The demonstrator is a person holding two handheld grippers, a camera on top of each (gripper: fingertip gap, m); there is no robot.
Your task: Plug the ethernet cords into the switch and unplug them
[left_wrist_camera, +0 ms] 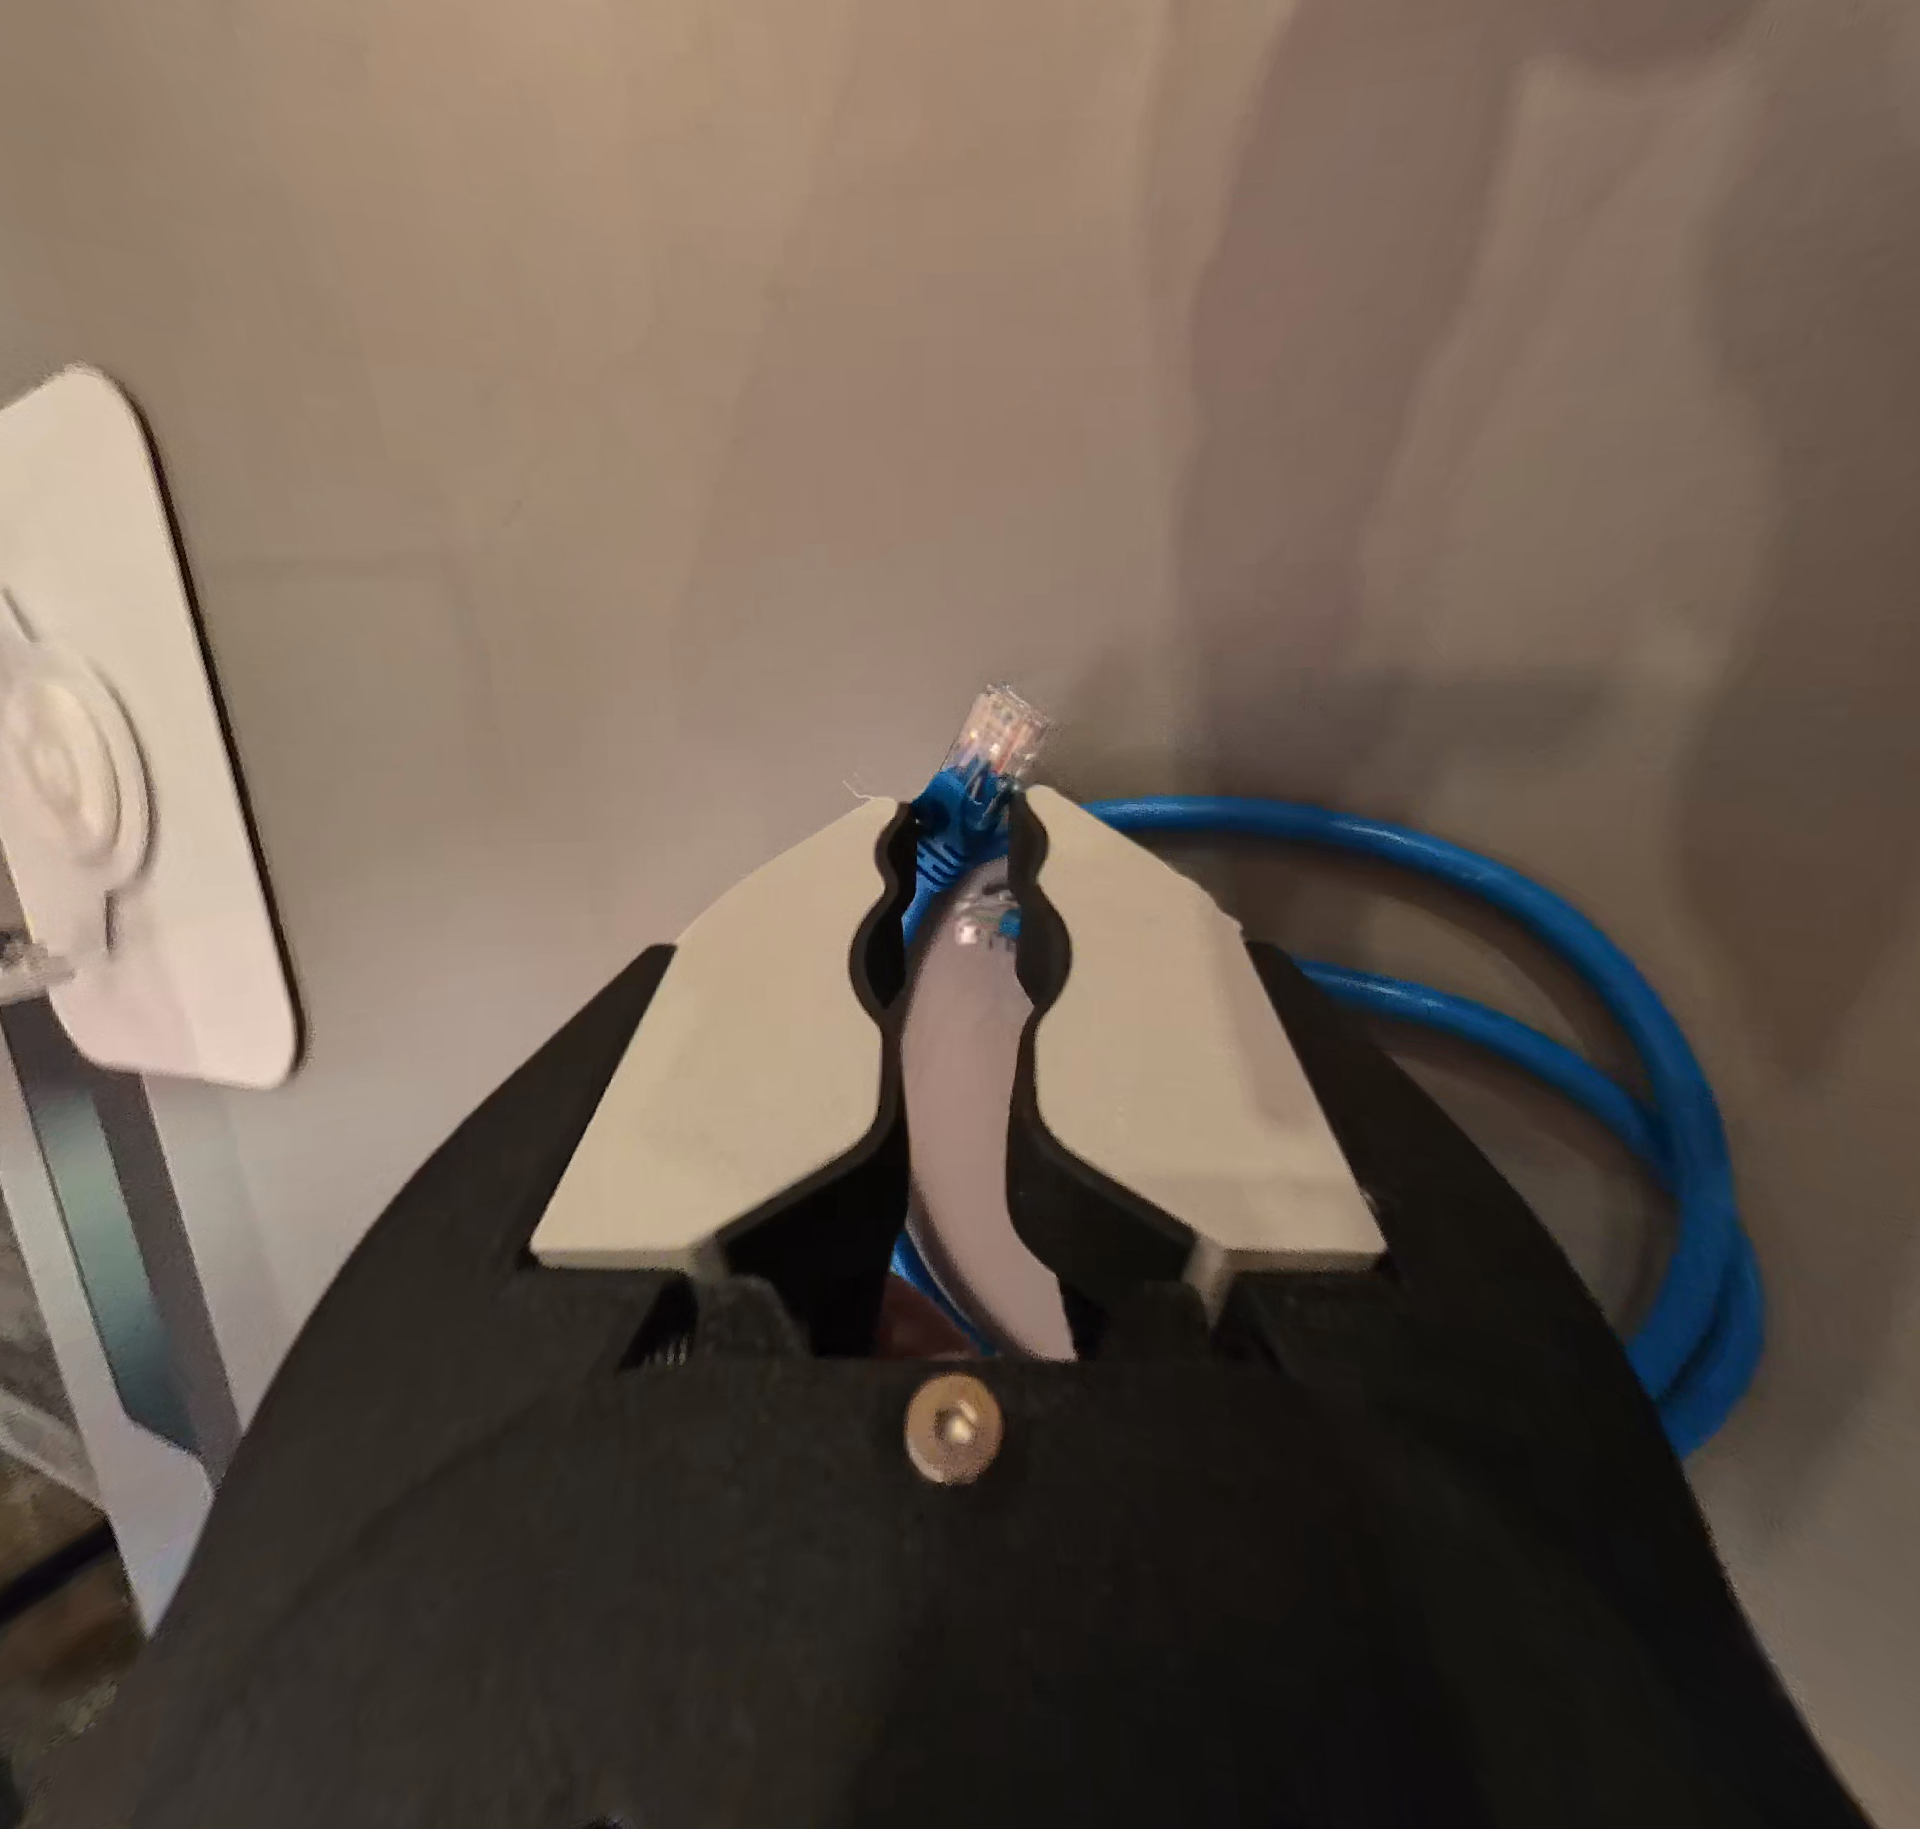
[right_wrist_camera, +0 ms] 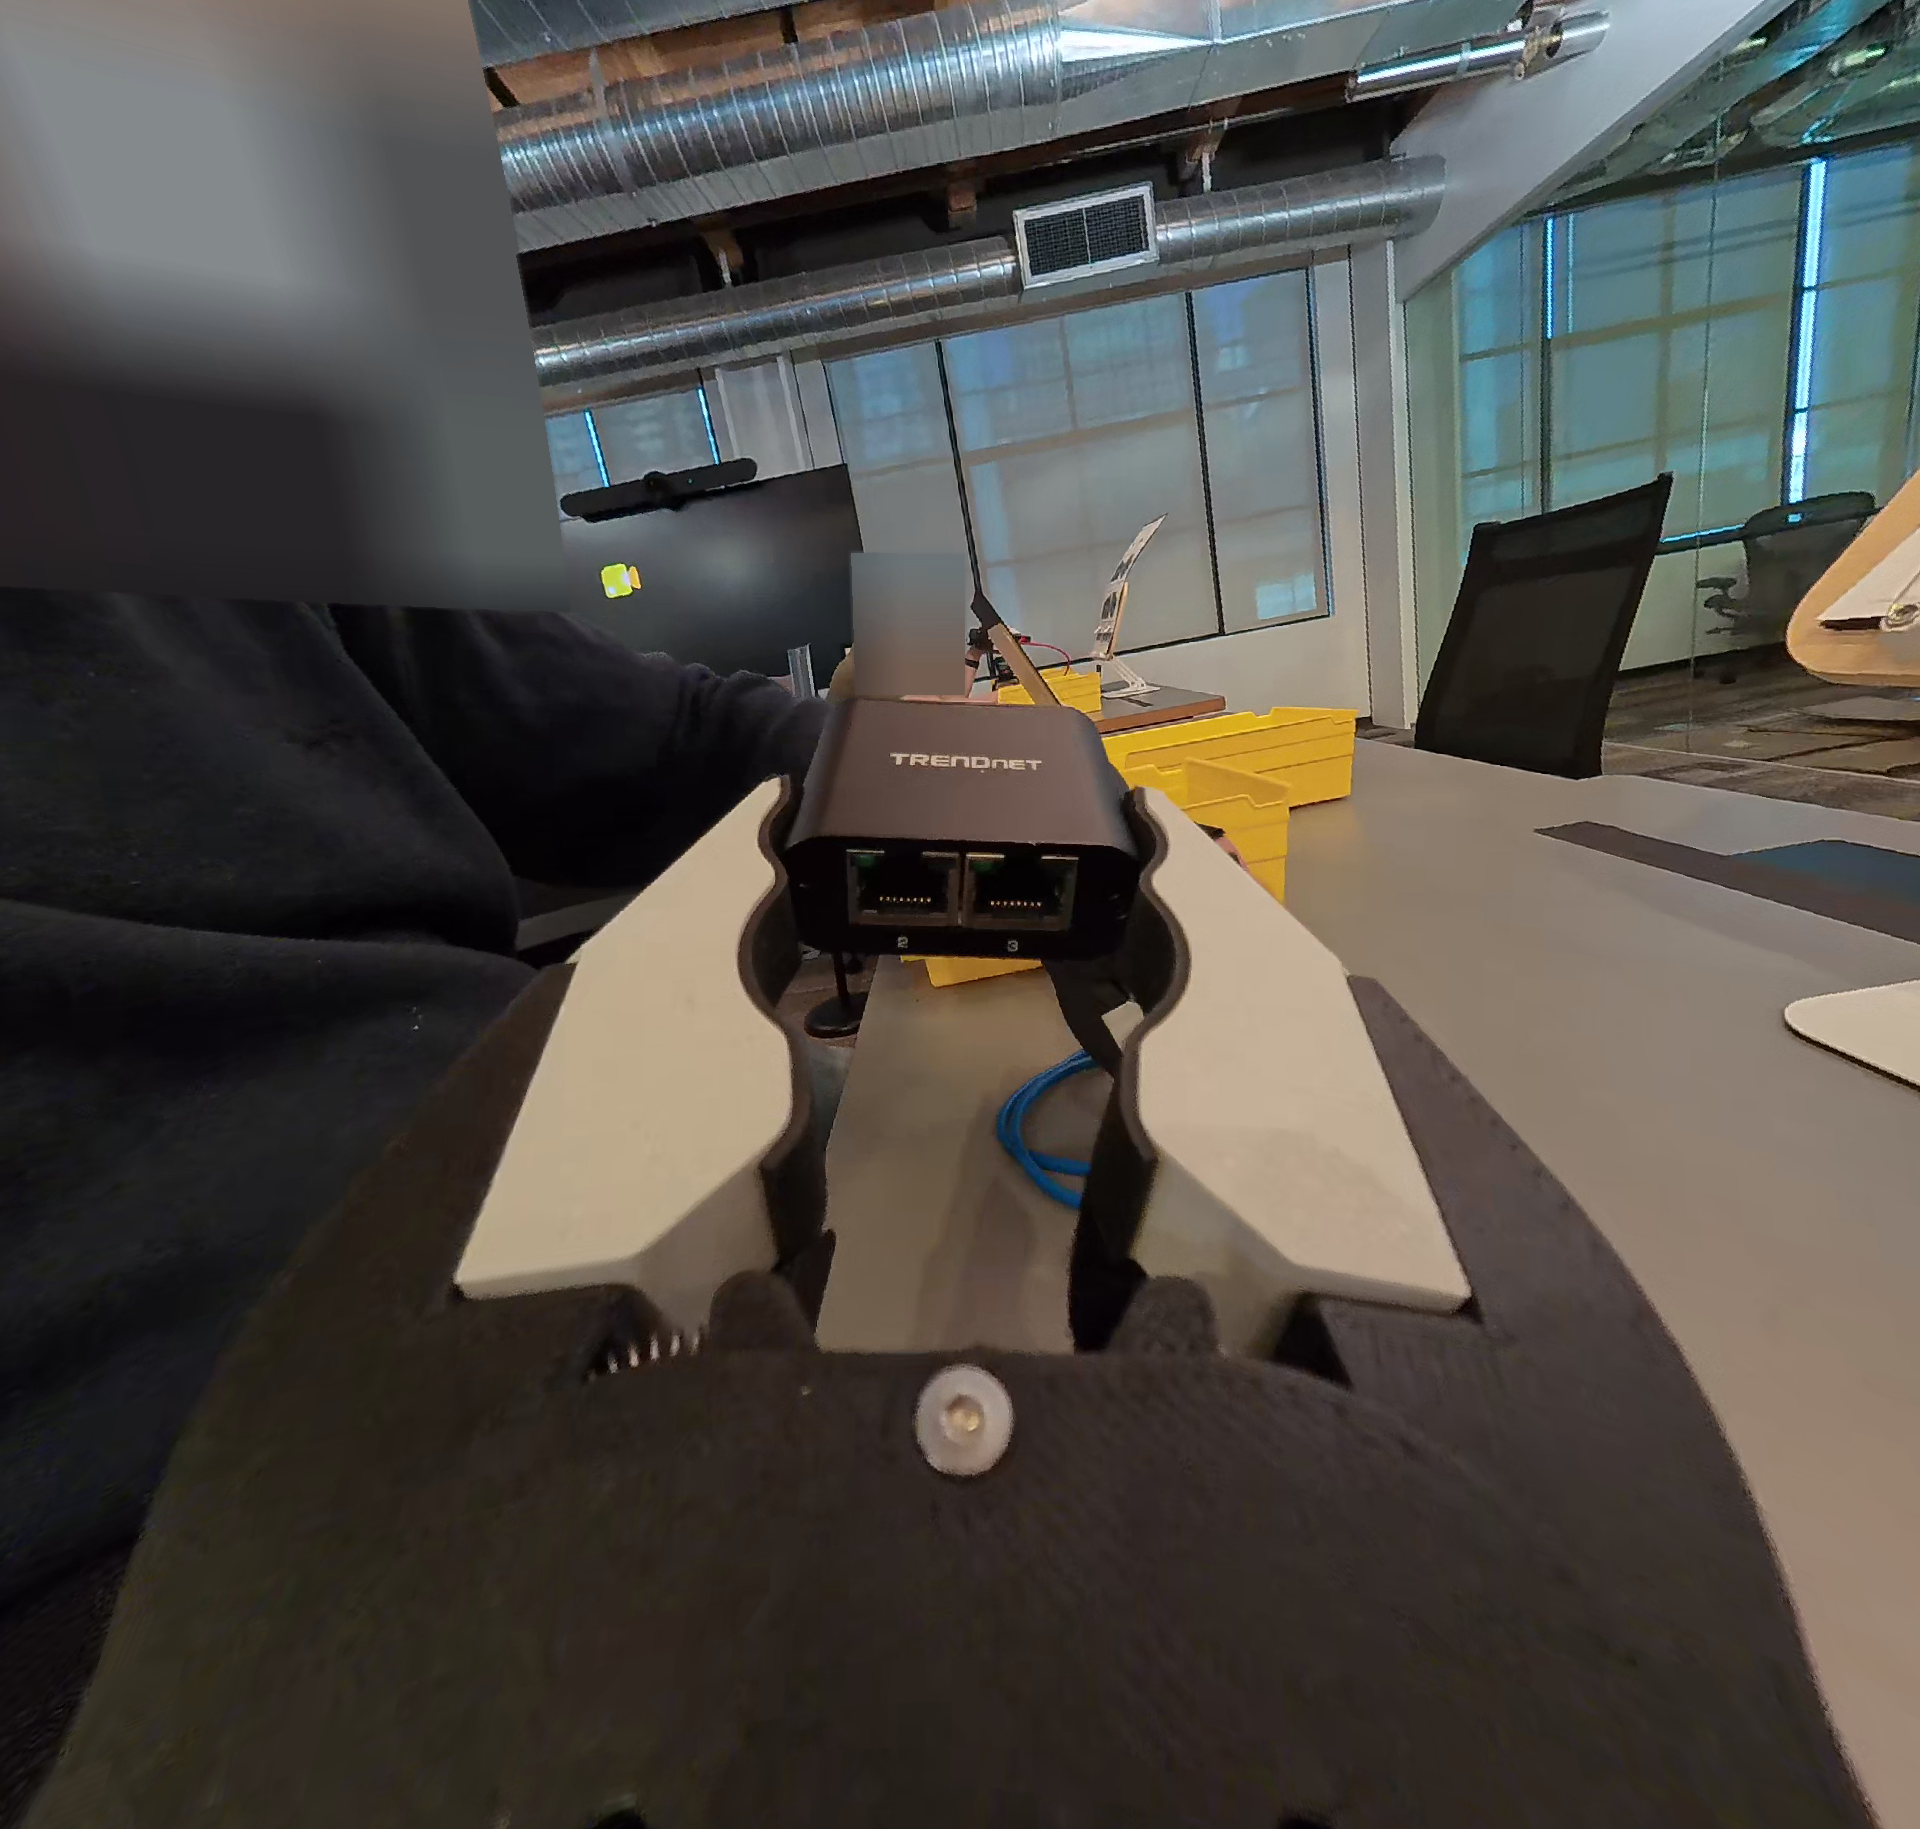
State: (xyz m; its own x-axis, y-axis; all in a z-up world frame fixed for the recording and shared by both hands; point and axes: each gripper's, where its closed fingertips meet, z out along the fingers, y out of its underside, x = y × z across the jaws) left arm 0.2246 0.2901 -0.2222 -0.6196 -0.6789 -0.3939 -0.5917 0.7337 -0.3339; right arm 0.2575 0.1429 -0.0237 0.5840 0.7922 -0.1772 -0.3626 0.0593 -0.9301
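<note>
In the left wrist view my left gripper [left_wrist_camera: 961,808] is shut on the blue boot of an ethernet cord [left_wrist_camera: 1507,958]. Its clear plug [left_wrist_camera: 1003,735] sticks out past the fingertips and points up. The rest of the blue cord loops on the table to the right. A second clear plug [left_wrist_camera: 982,922] lies below, between the fingers. In the right wrist view my right gripper [right_wrist_camera: 956,813] is shut on a small black switch [right_wrist_camera: 956,823] and holds it above the table. Its two empty ports [right_wrist_camera: 961,891] face the camera. A blue cord [right_wrist_camera: 1044,1130] lies on the table below.
A white rounded plate [left_wrist_camera: 135,740] on a metal stand is at the left in the left wrist view. In the right wrist view, a person's dark sleeve [right_wrist_camera: 260,896] fills the left, yellow bins [right_wrist_camera: 1226,761] stand behind the switch, and a black chair [right_wrist_camera: 1538,636] is at the grey table's [right_wrist_camera: 1558,1052] far right. The gap from one gripper's tips to the other's is roughly 25 cm.
</note>
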